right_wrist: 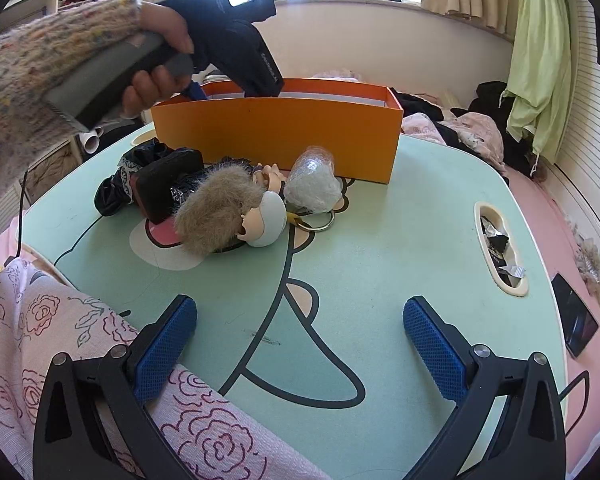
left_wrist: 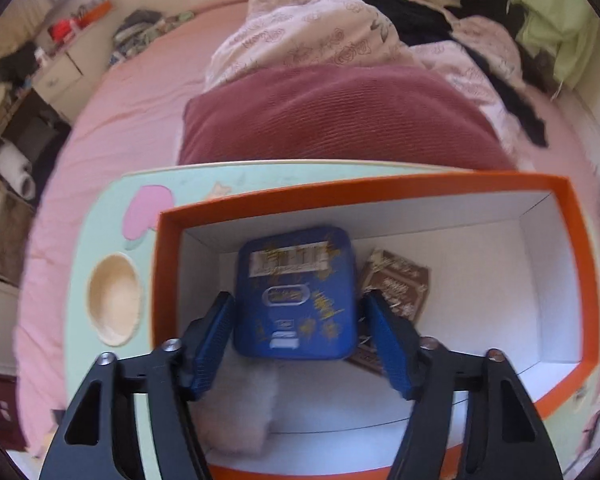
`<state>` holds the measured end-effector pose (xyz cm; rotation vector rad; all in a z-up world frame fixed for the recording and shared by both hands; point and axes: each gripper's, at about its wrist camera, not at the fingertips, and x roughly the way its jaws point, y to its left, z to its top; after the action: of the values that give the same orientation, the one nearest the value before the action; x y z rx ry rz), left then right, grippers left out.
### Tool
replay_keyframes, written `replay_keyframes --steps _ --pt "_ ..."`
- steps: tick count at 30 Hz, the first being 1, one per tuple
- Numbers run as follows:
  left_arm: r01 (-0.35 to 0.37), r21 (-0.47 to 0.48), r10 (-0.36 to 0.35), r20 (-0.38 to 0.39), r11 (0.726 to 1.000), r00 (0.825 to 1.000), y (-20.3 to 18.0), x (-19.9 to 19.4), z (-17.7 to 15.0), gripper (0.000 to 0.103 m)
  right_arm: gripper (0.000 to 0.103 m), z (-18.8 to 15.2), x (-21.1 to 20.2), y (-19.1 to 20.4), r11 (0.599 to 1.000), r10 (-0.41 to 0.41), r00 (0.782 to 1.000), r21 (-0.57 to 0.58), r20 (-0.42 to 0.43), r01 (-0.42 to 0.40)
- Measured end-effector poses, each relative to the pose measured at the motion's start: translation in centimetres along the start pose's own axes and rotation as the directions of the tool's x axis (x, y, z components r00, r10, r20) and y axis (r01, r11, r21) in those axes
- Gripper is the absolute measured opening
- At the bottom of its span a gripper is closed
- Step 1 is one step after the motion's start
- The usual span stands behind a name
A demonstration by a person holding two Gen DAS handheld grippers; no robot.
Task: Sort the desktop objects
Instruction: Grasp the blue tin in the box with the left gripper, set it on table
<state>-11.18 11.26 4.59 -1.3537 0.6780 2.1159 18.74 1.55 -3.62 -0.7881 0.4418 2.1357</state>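
Blue tin [left_wrist: 296, 294]: flat, rounded corners, gold scribble print, a pale label strip near its far edge and an oval emblem in the middle. It sits between the left gripper [left_wrist: 298, 338] fingers, above the white floor of the orange box [left_wrist: 364, 192]. The left blue pad [left_wrist: 214, 344] lies against the tin's left edge; the right pad looks just touching or a hair off the right edge, so whether it is pinched or loose cannot be told (frame is blurred). Fingers are set at medium width, about the tin's width.

Inside the box, a brown printed packet [left_wrist: 396, 284] lies just right of the tin, partly under it. A pale fluffy item [left_wrist: 240, 408] lies near the box's near wall.

Right gripper [right_wrist: 300, 348] hovers over the near part of the table, fingers spread wide, nothing between them.

Mint cartoon-print lap table [right_wrist: 400, 240] stands on a pink bed [left_wrist: 100, 140]. In front of the box lie a doll with tan fuzzy hair [right_wrist: 220, 212], a bubble-wrapped bundle [right_wrist: 314, 184], a black pouch [right_wrist: 168, 184] and a metal ring [right_wrist: 324, 224]. A knit sleeve [right_wrist: 40, 80] and hand [right_wrist: 160, 56] hold the left tool over the box's left end. Curtained window is at the far side, green cloth [right_wrist: 540, 52] hanging on the right, a phone [right_wrist: 576, 320] on the bed by the table's right edge.
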Motion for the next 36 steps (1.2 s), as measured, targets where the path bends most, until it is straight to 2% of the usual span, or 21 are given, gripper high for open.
replay_keyframes --steps 4,6,10,11,13,16,17,20,23,26,28,29,31,33,34,36 --pt "0.026 0.052 -0.026 -0.002 0.998 1.0 -0.4 -0.3 0.2 0.047 0.103 -0.1 0.0 0.0 1.0 0.011 1.0 -0.008 0.004 -0.011" --pt "0.039 0.056 -0.04 0.021 0.998 0.999 0.0 -1.1 0.2 0.036 0.103 -0.1 0.1 0.1 1.0 0.011 1.0 -0.008 0.004 -0.011" --pt "0.076 0.063 -0.08 0.048 0.995 0.996 0.5 -2.2 0.8 0.025 0.103 -0.1 0.1 0.1 1.0 0.012 1.0 -0.008 0.005 -0.012" --pt "0.06 0.072 -0.064 0.054 0.996 0.997 0.5 -2.5 0.8 0.022 0.103 -0.1 0.1 0.1 1.0 0.012 1.0 -0.009 0.004 -0.012" --pt "-0.044 0.105 0.036 0.075 0.993 0.997 0.5 -2.9 0.8 0.019 0.103 -0.2 0.1 0.1 1.0 0.012 1.0 -0.009 0.004 -0.012" --pt "-0.173 0.143 0.163 0.078 0.975 0.984 0.2 -2.1 0.5 0.022 0.103 -0.1 0.1 0.1 1.0 0.013 1.0 -0.01 0.004 -0.012" --pt "-0.187 0.152 0.178 0.071 0.97 0.981 0.2 -1.6 0.4 0.023 0.103 -0.2 0.1 0.1 1.0 0.013 1.0 -0.01 0.004 -0.013" --pt "-0.148 0.163 0.146 0.027 0.975 0.989 0.5 0.6 0.0 0.02 0.103 -0.2 0.1 0.1 1.0 0.013 1.0 -0.01 0.005 -0.013" --pt "-0.16 0.186 0.149 0.073 0.969 0.986 0.2 0.8 -0.3 0.02 0.103 -0.2 0.1 0.2 1.0 0.012 1.0 -0.014 0.006 -0.012" --pt "-0.054 0.169 0.038 0.095 0.984 0.995 0.6 -1.6 -0.5 0.02 0.103 -0.1 0.2 0.1 1.0 0.015 1.0 -0.01 0.007 -0.015" --pt "0.029 0.168 -0.055 0.153 0.985 0.987 1.0 -4.7 -0.9 0.02 0.103 0.0 0.3 0.2 1.0 0.014 1.0 -0.01 0.007 -0.014" --pt "0.079 0.171 -0.11 0.18 0.982 0.978 1.3 -6.4 -1.3 0.02 0.103 0.0 0.3 0.1 1.0 0.015 1.0 -0.01 0.008 -0.015" --pt "0.186 0.181 -0.225 0.229 0.966 0.947 2.3 -9.8 -2.7 0.02 0.103 0.0 0.3 0.1 1.0 0.015 1.0 -0.01 0.008 -0.015" --pt "0.255 0.201 -0.302 0.254 0.946 0.919 3.3 -11.9 -4.6 0.02 0.103 -0.1 0.3 0.1 1.0 0.016 1.0 -0.01 0.008 -0.015" --pt "0.282 0.216 -0.334 0.262 0.935 0.906 3.7 -12.8 -5.9 0.02 0.103 -0.1 0.3 0.1 1.0 0.016 1.0 -0.011 0.008 -0.016" --pt "0.289 0.23 -0.348 0.28 0.929 0.895 4.9 -13.4 -8.5 0.02 0.103 -0.1 0.3 0.1 1.0 0.016 1.0 -0.011 0.008 -0.016"
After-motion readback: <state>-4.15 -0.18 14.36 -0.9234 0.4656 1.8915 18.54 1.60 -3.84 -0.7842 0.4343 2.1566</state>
